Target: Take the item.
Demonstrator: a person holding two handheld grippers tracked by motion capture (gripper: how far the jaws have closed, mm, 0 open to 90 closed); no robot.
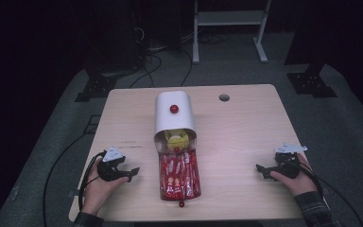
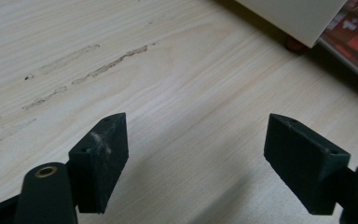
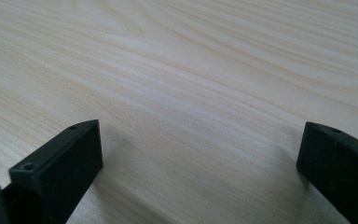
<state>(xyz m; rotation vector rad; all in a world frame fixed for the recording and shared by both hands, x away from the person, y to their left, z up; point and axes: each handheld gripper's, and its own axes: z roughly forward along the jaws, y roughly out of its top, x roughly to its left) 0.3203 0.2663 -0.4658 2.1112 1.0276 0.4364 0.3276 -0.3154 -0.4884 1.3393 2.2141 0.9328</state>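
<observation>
at table centre a white rounded metal bread-box-like container (image 1: pixel 173 117) lies with its red-knobbed clear lid (image 1: pixel 179 176) swung open toward six o'clock, probably so the red snack packets and yellow item inside can be reached. the left gripper (image 1: pixel 131 174) at eight o'clock and right gripper (image 1: pixel 260 169) at four o'clock rest on the pale wooden table (image 1: pixel 246 127), jaws spread and empty, seemingly parked well apart from it, ready.

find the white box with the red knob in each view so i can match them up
High view: the white box sits at the table's centre, its open drawer of red packets pulled toward the person.
Left gripper view: a corner of the box is at the top right, with red packets beside it.
Right gripper view: not in it, just bare wood between the jaws.
Shared landmark: the pale wood table.
</observation>
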